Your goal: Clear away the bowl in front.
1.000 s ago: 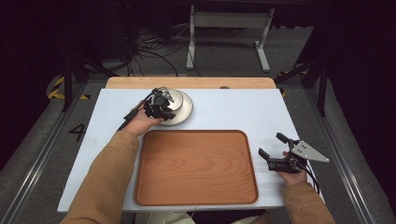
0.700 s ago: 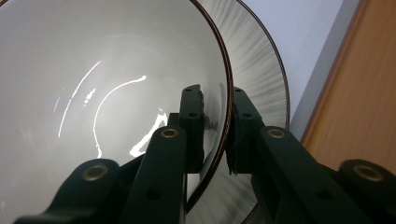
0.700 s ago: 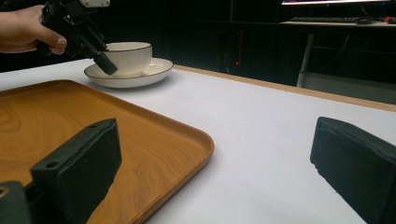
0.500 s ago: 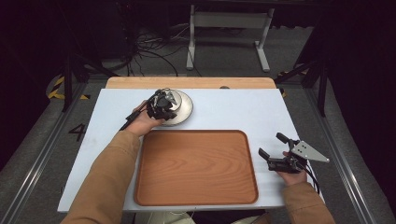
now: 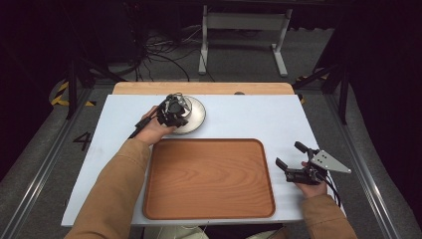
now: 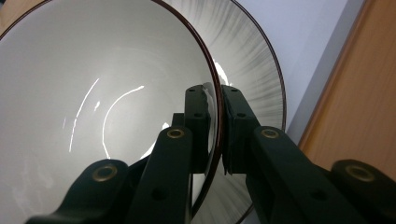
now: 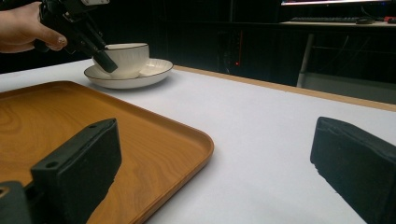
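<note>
Listing from the near edge outward.

Item 1: wooden tray (image 5: 209, 179), bare, lying at the near middle of the white surface (image 5: 249, 119).

Item 2: right gripper (image 5: 291, 160), held in the person's right hand just beside the tray's right edge, jaws wide apart and holding nothing; in the right gripper view it looks across the tray toward the far corner.

Item 3: left gripper (image 6: 219, 121), reached past the tray's far left corner, jaws closed on the rim of the cup (image 7: 125, 58), 1 jaw inside the wall and 1 outside, as the left gripper view shows.

Item 4: cup, white with a dark rim line, standing upright in the saucer (image 7: 152, 71); whether it has lifted clear of the saucer cannot be told.

Item 5: saucer, white with the same dark rim, resting on the surface just beyond the tray.

Step in hand, as judged: the grasp on the cup appears made. The next move probably calls for a level lift, since a rim pinch lets a cup swing, and likely a carry to the tray.
</note>
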Motion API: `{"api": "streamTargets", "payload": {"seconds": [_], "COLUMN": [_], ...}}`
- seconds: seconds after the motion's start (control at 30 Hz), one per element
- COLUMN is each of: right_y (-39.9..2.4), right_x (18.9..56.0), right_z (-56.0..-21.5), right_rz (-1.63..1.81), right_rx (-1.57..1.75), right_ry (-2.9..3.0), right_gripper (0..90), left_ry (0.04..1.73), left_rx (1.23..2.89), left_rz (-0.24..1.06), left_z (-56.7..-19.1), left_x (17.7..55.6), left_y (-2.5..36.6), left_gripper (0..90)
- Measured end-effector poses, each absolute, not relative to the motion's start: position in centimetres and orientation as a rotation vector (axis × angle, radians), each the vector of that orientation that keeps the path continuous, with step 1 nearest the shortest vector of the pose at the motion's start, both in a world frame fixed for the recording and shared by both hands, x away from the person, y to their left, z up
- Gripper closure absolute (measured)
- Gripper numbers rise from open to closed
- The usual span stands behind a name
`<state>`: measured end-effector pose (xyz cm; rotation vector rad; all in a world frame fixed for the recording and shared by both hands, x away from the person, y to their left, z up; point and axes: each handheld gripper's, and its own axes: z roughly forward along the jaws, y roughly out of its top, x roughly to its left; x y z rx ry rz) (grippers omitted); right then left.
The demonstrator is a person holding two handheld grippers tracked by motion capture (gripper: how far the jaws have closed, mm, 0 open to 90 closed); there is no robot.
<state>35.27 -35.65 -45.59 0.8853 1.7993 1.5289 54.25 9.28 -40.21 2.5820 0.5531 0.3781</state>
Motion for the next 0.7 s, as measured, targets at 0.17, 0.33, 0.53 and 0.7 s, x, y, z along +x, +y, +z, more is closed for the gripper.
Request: {"api": "streamTargets", "payload": {"seconds": [0.17, 0.33, 0.53, 0.7], "right_y": [-35.7, -35.7, -35.7, -35.7], "right_x": [35.3, 35.3, 35.3, 35.3], "right_z": [-45.6, -45.6, -45.6, -45.6], "right_rz": [1.529, 1.529, 1.529, 1.534], "right_rx": [0.885, 0.887, 0.887, 0.889], "right_ry": [1.799, 1.798, 1.798, 1.799], "right_gripper": [2.4, 2.4, 2.4, 2.4], "left_ry": [0.587, 0.606, 0.596, 0.589], "left_rx": [2.57, 2.619, 2.602, 2.59], "left_rz": [0.37, 0.374, 0.376, 0.356], "left_z": [-39.4, -38.8, -37.2, -35.8], "left_x": [54.0, 53.6, 52.8, 52.1], "left_y": [9.5, 9.2, 9.0, 9.0], "left_gripper": [82.4, 82.4, 82.5, 82.4]}}
